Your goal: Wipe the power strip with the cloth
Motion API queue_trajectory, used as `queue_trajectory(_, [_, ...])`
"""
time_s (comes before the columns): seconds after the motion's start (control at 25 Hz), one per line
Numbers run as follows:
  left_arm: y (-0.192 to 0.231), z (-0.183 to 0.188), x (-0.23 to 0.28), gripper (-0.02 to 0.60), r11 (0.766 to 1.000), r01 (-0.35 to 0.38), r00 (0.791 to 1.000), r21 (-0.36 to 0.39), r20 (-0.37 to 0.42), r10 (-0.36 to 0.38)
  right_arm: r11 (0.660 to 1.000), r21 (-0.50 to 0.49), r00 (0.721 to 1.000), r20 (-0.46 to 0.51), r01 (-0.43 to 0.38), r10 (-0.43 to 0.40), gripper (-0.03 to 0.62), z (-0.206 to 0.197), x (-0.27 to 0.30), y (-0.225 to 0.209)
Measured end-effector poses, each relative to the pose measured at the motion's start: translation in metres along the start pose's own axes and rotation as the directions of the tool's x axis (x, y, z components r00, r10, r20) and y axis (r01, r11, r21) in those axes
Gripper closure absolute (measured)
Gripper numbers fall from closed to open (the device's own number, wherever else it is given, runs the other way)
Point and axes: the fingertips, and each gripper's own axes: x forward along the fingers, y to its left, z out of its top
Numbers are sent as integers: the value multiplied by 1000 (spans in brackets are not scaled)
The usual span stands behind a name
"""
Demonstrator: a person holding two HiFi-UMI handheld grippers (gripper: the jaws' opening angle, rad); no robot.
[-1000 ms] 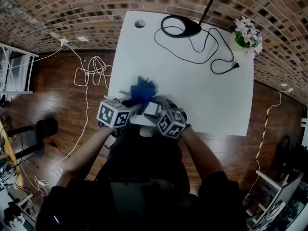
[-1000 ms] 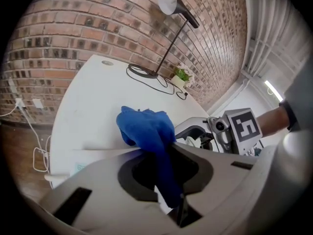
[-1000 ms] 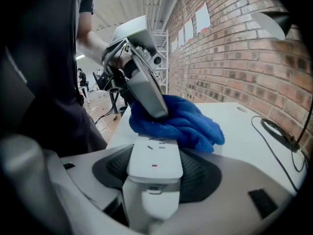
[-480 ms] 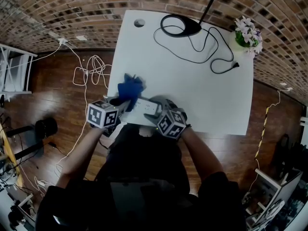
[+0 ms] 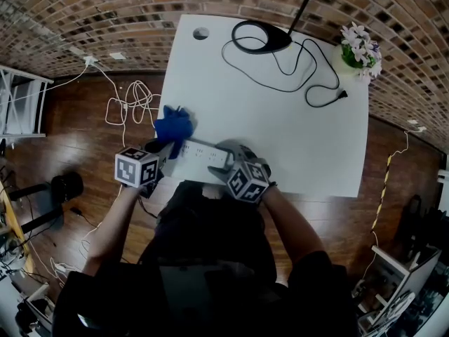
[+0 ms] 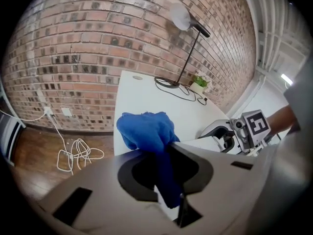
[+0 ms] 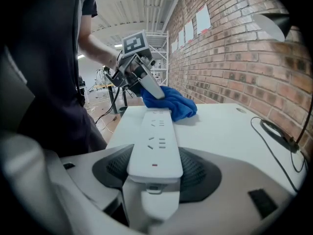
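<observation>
- The white table [image 5: 280,132] is filling the middle of the head view. A lamp base [image 5: 261,38] and its black cable [image 5: 309,76] are sitting at the upper edge, well apart from the work.
- The white power strip [image 5: 203,152] is lying at the table's lower left corner. Its long axis is running left to right along the near edge, sockets facing up.
- Our right gripper [image 5: 228,160] is clamping the strip's right end. In the right gripper view its jaws are standing apart, pressing on the strip's two long sides.
- Our left gripper [image 5: 167,146] is pinching the blue cloth [image 5: 173,126], jaws drawn together on a fold. The bunched cloth is hanging past the tips, at the strip's left end.
- We are judging the cloth to be touching or just beside that far end, directly along the strip's length from the right gripper.
- The left hand is the nearer one to the free end, so the next stroke probably runs along the long axis, rightward in the head view.
</observation>
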Motion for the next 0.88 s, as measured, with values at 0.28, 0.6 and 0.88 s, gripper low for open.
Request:
queue_trajectory(0.28, [6,-1,-2,525,1000,-10,1000,-19,0,10,1000,-2,1000,2,0,0,316,-1,1,0])
queue_trajectory(0.6, [16,-4,-9,525,998,-29,999,-53,16,30,1000,2,1000,-1,-1,1,316,-1,0,0])
queue_trajectory(0.88, [17,-3,-11,525,998,-52,998,-46,28,54,1000,13,1000,-7,-3,4,318,0,1,-1])
